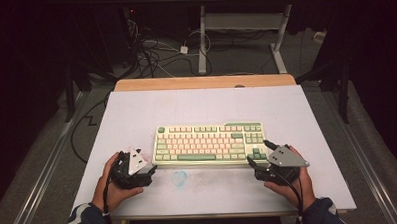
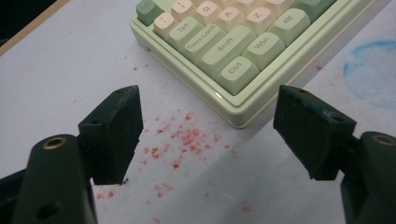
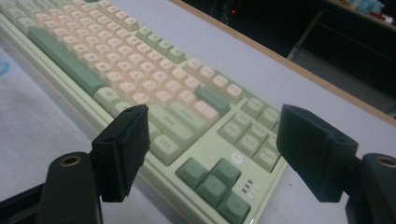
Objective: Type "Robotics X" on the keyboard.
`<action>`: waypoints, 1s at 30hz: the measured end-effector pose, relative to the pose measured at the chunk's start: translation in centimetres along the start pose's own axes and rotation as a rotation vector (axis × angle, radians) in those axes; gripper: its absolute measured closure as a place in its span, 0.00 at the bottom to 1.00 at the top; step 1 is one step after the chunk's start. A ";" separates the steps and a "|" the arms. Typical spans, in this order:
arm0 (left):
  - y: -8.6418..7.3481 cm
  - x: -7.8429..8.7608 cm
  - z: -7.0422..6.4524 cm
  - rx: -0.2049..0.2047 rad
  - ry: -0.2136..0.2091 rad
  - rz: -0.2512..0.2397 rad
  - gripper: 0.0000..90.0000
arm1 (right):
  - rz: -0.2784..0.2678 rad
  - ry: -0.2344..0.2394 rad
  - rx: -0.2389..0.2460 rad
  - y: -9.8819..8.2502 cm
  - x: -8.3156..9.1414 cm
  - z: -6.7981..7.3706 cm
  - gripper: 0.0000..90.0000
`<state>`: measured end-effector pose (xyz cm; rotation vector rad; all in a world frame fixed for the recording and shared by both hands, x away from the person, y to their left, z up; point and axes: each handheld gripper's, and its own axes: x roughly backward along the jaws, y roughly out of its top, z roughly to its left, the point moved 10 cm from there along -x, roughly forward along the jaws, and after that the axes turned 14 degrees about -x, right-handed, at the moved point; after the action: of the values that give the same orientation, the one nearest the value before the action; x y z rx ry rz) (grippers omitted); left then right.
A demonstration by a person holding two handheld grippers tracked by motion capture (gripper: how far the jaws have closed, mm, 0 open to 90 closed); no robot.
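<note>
White tabletop (image 1: 297,118) on a wooden bench, dark room with floor cables behind. Green-and-cream mechanical keyboard (image 1: 210,143) lies flat mid-table. Left gripper (image 2: 205,135) sits just off the keyboard's near-left corner, jaws spread, nothing between them, red specks (image 2: 187,140) on the table below. Right gripper (image 3: 212,149) hangs over the keyboard's near-right corner by the arrow keys, jaws spread wide, gripping nothing.

The keyboard (image 1: 209,143) looks like smooth plastic, its green case slightly glossy at the near edge, the keycaps matt. The table (image 1: 136,109) top is matt white, perhaps paper or laminate, with a bare wood strip along the far edge. Both grippers' jaws are matt black, rough-edged plastic.
</note>
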<state>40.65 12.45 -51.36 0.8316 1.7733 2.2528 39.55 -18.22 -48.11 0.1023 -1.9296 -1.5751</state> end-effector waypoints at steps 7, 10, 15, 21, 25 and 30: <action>1.5 -0.1 0.1 0.032 -0.025 -0.028 0.32 | 0.034 0.008 0.014 -1.3 0.3 0.3 0.30; 2.4 0.3 -0.3 0.053 -0.087 -0.050 0.34 | 0.033 0.012 0.016 -1.2 0.1 0.4 0.30; 3.3 0.0 -0.8 0.060 -0.138 -0.023 0.62 | 0.047 0.012 0.021 -1.5 -0.2 0.5 0.30; 4.8 -1.0 -2.2 0.076 -0.205 -0.017 0.97 | 0.066 0.010 0.028 -1.9 -0.5 0.6 0.31; 5.8 -2.2 -4.2 0.053 -0.254 -0.015 0.97 | 0.078 0.010 0.034 -2.1 -0.7 0.8 0.31; 6.2 -4.3 -6.2 0.028 -0.290 0.011 0.97 | 0.085 0.012 0.042 -2.3 -0.9 0.9 0.31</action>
<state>42.42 3.50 -47.88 1.1115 1.6721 1.9954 39.03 -17.71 -50.62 0.0462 -1.9325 -1.4762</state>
